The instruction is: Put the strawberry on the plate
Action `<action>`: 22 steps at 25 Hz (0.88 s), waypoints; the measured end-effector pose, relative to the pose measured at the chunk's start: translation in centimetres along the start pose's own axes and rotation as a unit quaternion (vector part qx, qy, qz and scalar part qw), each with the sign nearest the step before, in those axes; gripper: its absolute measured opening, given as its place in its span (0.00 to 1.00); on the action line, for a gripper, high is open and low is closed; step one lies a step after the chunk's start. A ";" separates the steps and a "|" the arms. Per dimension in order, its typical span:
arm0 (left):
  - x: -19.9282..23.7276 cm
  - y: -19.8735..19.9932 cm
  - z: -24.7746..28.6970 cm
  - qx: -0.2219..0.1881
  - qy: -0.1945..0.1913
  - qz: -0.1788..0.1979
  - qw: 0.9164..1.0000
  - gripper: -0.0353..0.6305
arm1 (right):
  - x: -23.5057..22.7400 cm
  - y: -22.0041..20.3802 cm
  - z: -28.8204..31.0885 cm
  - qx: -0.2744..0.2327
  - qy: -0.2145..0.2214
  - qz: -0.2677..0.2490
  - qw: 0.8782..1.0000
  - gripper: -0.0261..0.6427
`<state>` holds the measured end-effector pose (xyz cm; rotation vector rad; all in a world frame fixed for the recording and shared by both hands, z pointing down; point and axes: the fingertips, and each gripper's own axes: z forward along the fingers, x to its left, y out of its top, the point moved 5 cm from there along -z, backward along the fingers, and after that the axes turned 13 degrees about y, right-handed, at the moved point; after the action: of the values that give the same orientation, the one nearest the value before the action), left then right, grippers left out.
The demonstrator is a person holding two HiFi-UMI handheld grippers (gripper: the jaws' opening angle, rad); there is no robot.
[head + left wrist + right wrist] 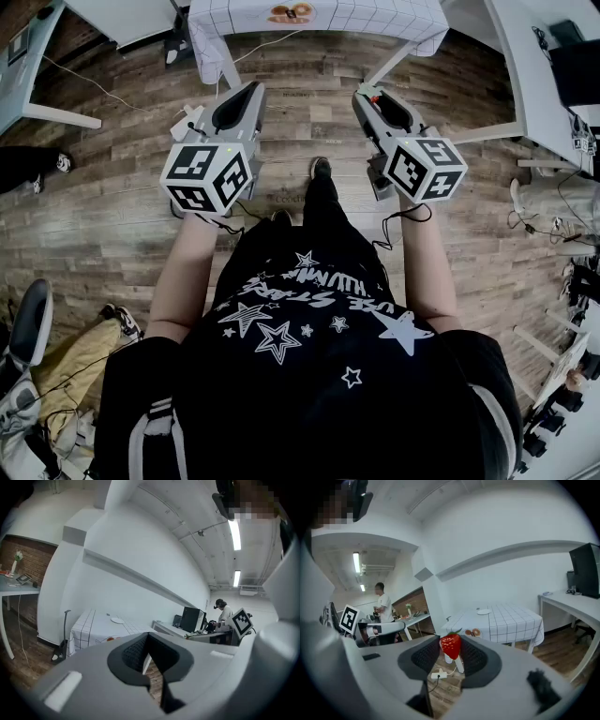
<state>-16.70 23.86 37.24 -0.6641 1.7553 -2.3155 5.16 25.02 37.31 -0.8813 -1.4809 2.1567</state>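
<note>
i'm in the carry step: my right gripper (451,662) is clamped on the strawberry (451,645), which sits pinched between its pads, well short of the goal. my left gripper (149,657) hangs slack, jaws a little apart with nothing in them. the plate (483,612) looks to be the small white disc on the checked table (513,623) ahead, though it's too small to be sure; next i'd close in, bring the berry over it, lower, then let go.
</note>
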 end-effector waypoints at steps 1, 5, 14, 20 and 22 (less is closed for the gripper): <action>-0.2 0.1 0.1 -0.001 -0.002 0.001 1.000 0.07 | -0.1 0.1 -0.1 -0.001 -0.001 -0.001 1.000 0.26; -0.9 0.3 0.4 -0.003 -0.005 0.001 1.000 0.06 | -0.4 0.5 -0.5 -0.003 -0.004 -0.004 1.000 0.26; -1.9 0.8 1.0 -0.007 0.000 0.002 1.000 0.07 | -1.0 1.3 0.0 -0.002 0.009 -0.013 1.000 0.26; -1.7 0.4 1.7 -0.001 0.002 0.004 1.000 0.07 | -1.5 1.2 0.7 -0.004 0.015 -0.010 1.000 0.26; -1.6 0.4 2.2 0.001 0.002 0.004 1.000 0.06 | -1.8 1.1 0.9 -0.007 0.019 -0.007 1.000 0.26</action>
<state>-14.37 22.44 36.96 -0.6523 1.7525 -2.3151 5.88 22.86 36.97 -0.9090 -1.4804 2.1118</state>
